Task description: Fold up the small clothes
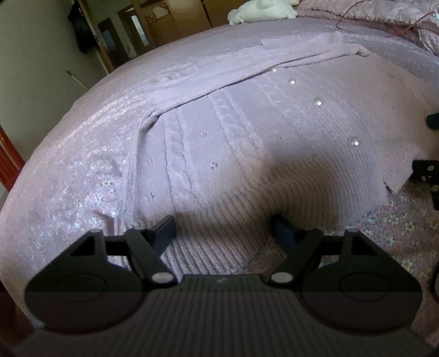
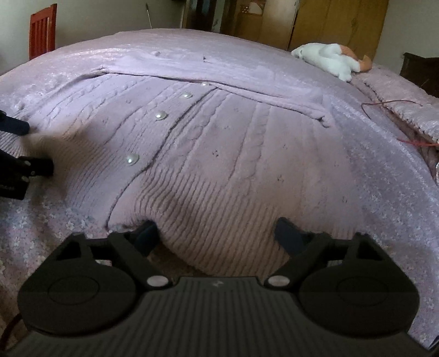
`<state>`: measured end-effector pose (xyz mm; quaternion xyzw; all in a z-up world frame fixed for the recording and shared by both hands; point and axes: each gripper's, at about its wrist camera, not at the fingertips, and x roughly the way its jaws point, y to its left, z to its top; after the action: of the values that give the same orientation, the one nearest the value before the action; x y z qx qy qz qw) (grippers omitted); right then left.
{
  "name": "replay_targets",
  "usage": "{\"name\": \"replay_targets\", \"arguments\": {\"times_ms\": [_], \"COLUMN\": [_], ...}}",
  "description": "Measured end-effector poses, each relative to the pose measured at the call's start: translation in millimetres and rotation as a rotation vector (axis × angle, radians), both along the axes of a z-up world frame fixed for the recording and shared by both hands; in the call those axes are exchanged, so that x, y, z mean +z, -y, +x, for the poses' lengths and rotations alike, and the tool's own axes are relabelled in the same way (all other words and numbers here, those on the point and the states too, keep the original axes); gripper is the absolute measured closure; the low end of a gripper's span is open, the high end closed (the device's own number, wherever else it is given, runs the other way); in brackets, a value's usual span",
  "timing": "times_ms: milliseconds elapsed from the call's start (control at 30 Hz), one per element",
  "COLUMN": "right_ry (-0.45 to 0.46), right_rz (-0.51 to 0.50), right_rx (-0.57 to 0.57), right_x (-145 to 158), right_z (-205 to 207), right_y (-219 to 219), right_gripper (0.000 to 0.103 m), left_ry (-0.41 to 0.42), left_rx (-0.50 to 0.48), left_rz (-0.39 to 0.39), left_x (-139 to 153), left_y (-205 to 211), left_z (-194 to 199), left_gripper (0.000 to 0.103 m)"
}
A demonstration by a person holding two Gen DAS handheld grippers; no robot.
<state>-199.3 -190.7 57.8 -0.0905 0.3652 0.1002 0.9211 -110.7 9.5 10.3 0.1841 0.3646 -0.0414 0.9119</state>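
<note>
A bed covered in a lilac, flower-printed bedspread (image 1: 90,175) fills both views, with wooden wardrobes (image 2: 337,24) against the far wall and a red chair (image 2: 42,30) off to the far left in the right wrist view. Spread flat on the bedspread lies a lilac cable-knit cardigan (image 1: 233,137), front up, its row of pearl buttons (image 2: 161,115) running away from the cameras and its sleeves folded across the chest at the far end. The left gripper (image 1: 223,232) has its jaws spread wide, nothing between them but the ribbed hem (image 1: 219,219), which lies directly ahead of and between the fingertips; whether the tips touch the knit cannot be told. Right of that, the button placket lies ahead and to the right of the left jaws, and ahead and to the left of the right ones. The right gripper (image 2: 216,233) is likewise wide apart and holds nothing, its fingertips straddling the hem's other half, which bulges toward the camera between them. Far beyond the right jaws, up to the right, a white stuffed toy (image 2: 329,59) rests on the bed, with a thin red cord (image 2: 384,104) trailing near it.
</note>
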Motion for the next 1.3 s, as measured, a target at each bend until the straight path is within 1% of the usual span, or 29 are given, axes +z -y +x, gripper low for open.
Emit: {"name": "replay_targets", "arguments": {"times_ms": [67,100,133,167,200,233,267,300,367,433,533,700,900,1000,1133,1233,1300], "right_ry": [0.013,0.022,0.032,0.041,0.046,0.049,0.053,0.057,0.073,0.094,0.122,0.186,0.245,0.262,0.291,0.304,0.307], "right_rz": [-0.006,-0.009,-0.009,-0.007,-0.005,0.002,0.014,0.034,0.062,0.082,0.101,0.110,0.112,0.113,0.115,0.123,0.122], "right_rx": [-0.010,-0.018,-0.028,-0.036,-0.041,-0.044,-0.047,-0.050,-0.068,-0.083,-0.093,-0.098,-0.096,-0.096,-0.091,-0.086,-0.078], "right_x": [0.5,1.1,2.2,3.5,4.8,6.3,7.9,9.8,14.7,20.4,30.4,53.5,79.8,88.8,97.3,98.2,98.6], "right_z": [-2.6,-3.5,-3.7,-4.5,-4.5,-3.9,-3.4,-2.9,-2.3,-1.3,2.2,13.1,36.7,50.1,62.3,71.1,77.6], "right_y": [-0.6,-0.2,1.1,2.0,3.6,5.2,7.0,8.9,12.3,15.4,18.9,23.3,30.8,31.9,31.2,32.5,32.0], "right_gripper": [0.024,0.028,0.036,0.048,0.055,0.066,0.077,0.082,0.091,0.093,0.096,0.096,0.097,0.097,0.097,0.097,0.097], "left_ry": [0.019,0.033,0.045,0.056,0.063,0.054,0.039,0.032,0.045,0.070,0.111,0.167,0.228,0.244,0.244,0.255,0.257], "left_rx": [-0.008,-0.007,-0.005,-0.002,-0.005,-0.019,-0.033,-0.033,-0.022,-0.019,-0.015,-0.006,0.008,0.021,0.045,0.049,0.060], "left_rz": [-0.002,0.003,0.010,0.015,0.014,0.001,-0.025,-0.048,-0.074,-0.100,-0.115,-0.137,-0.170,-0.182,-0.194,-0.180,-0.191], "left_x": [0.9,1.9,2.7,3.9,5.4,6.9,8.7,11.0,17.5,26.4,41.5,62.6,86.0,92.1,95.8,99.1,101.8], "left_y": [1.0,2.1,3.0,3.8,4.1,3.3,2.3,1.0,-1.1,-3.7,-3.9,0.9,5.3,6.2,8.1,8.5,7.0], "left_z": [-1.9,-4.2,-5.0,-6.4,-7.4,-6.9,-5.4,-3.7,-2.9,-3.6,-1.4,7.2,26.6,38.1,51.7,56.6,60.6], "left_gripper": [0.036,0.038,0.044,0.051,0.058,0.079,0.089,0.089,0.090,0.090,0.090,0.091,0.091,0.091,0.091,0.091,0.091]}}
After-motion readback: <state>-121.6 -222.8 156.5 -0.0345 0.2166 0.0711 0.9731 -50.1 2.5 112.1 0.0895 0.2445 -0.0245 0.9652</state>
